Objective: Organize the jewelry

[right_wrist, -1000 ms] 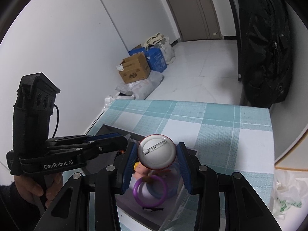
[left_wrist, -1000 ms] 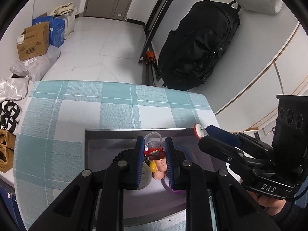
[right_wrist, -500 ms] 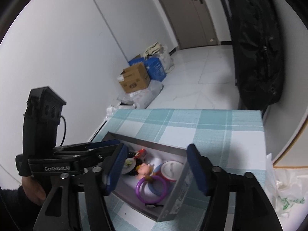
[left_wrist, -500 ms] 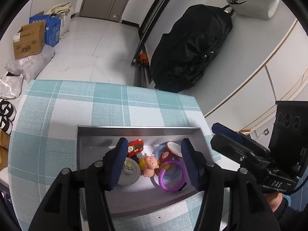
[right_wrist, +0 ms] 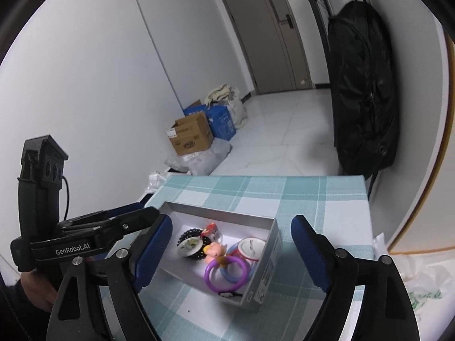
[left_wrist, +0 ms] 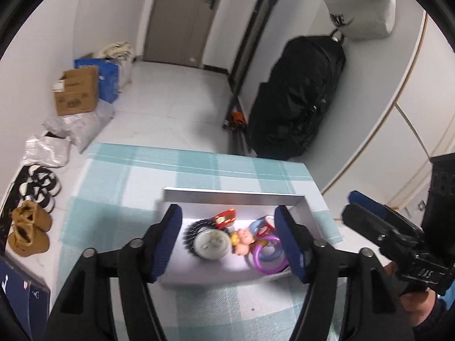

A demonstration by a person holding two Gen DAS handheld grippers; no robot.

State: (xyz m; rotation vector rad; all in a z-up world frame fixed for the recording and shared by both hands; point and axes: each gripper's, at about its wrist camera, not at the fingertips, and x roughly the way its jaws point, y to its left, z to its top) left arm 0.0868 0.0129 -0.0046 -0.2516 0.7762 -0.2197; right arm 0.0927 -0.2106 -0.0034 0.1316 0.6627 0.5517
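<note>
A table covered by a teal-and-white checked cloth (right_wrist: 307, 199) is seen in both wrist views, and on it a shallow grey-walled rectangular box (right_wrist: 272, 244) with a white floor is taken as the landmark. All the trinkets that can be made out are gathered inside that box; none is seen on the cloth around it, so the collecting is judged to be essentially done, with at most tidying or closing left, though no lid is visible. Toward the box's near right corner two overlapping plastic bangles are laid, a purple ring (right_wrist: 226, 274) over a blue one. Beside them, against the right wall, a round white pin badge with a red rim (right_wrist: 251, 248) is lying face down. At the left of the box a black beaded bracelet (right_wrist: 190, 234) is curled around a round pale disc (right_wrist: 190, 246). In the middle of the box a small pink doll-like charm (right_wrist: 214, 251) is resting, and behind it, toward the far wall, a small red charm (right_wrist: 210, 228). The left gripper (left_wrist: 229, 240) is held above the box's near edge, its jaws spread wide and nothing between them. The right gripper (right_wrist: 231, 251) is likewise held over the box, jaws wide apart and empty.
</note>
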